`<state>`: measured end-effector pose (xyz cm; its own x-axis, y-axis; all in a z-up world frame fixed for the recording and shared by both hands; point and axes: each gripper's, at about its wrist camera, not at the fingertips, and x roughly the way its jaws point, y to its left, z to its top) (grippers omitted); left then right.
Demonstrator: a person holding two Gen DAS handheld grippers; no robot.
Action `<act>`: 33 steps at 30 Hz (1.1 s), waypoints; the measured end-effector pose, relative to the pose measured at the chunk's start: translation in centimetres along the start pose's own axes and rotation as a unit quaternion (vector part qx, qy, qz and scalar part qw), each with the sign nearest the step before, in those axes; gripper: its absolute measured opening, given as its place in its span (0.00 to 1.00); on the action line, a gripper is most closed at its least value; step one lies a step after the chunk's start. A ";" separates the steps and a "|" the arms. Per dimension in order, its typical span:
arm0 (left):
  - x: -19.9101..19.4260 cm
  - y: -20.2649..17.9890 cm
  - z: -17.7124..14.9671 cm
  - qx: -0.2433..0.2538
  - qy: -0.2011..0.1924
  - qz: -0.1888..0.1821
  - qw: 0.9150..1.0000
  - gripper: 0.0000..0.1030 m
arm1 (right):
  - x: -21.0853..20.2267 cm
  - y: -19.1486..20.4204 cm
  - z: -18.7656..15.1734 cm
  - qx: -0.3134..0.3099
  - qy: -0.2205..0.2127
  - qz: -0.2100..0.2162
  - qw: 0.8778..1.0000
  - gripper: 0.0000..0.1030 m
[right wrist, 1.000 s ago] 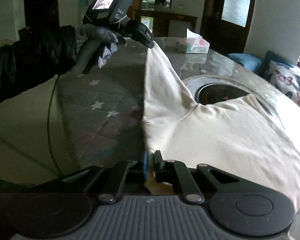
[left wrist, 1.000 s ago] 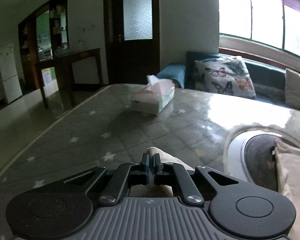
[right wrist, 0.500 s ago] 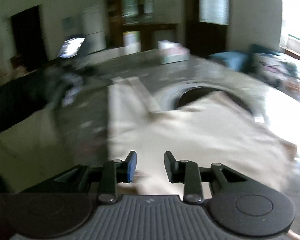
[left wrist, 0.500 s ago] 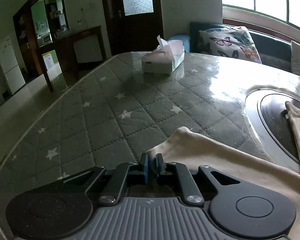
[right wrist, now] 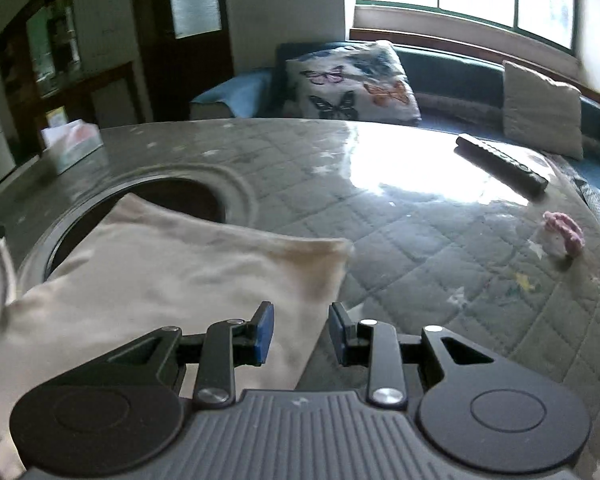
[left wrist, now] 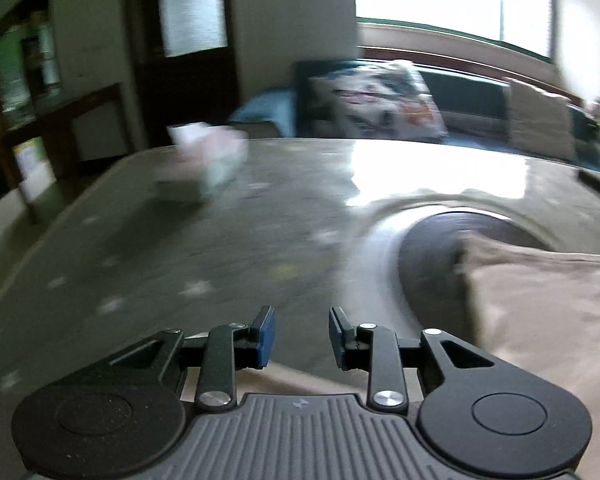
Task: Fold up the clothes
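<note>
**Cream garment lying loose on the quilted table**

On the glossy, star-printed quilted table (right wrist: 400,216), a soft cream garment (right wrist: 172,264) is lying flat, partly covering a round dark opening (right wrist: 188,196). The left gripper (left wrist: 302,334) is opening, nothing between its jaws. The right gripper (right wrist: 301,332) is standing parted above the cloth's edge, gripping nothing. No readable writing is showing.

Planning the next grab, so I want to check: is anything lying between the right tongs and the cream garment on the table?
Nothing visible. The right tongs sit open directly over the cream garment's edge; the remote and pink knitted item lie well off to the side.
</note>
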<state>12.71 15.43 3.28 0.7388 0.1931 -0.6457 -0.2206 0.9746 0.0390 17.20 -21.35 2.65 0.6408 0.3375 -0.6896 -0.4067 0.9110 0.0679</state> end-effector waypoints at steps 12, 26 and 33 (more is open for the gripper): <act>7.7 -9.1 3.4 0.055 0.027 -0.091 0.994 0.40 | 4.1 -2.2 1.4 0.028 0.017 0.002 0.999 0.14; 10.4 -11.0 3.8 0.091 -0.001 -0.075 0.993 0.08 | 6.1 -1.7 3.2 -0.003 0.011 -0.014 1.000 0.03; 10.4 -11.0 4.0 0.088 0.001 -0.069 0.994 0.09 | 6.0 -1.4 3.5 -0.011 0.007 -0.025 1.000 0.07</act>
<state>25.33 7.17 -0.82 0.7524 0.0561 -0.6563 -0.0025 0.9966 0.0823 23.93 -19.77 0.93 0.6510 0.2880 -0.7023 -0.3892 0.9210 0.0169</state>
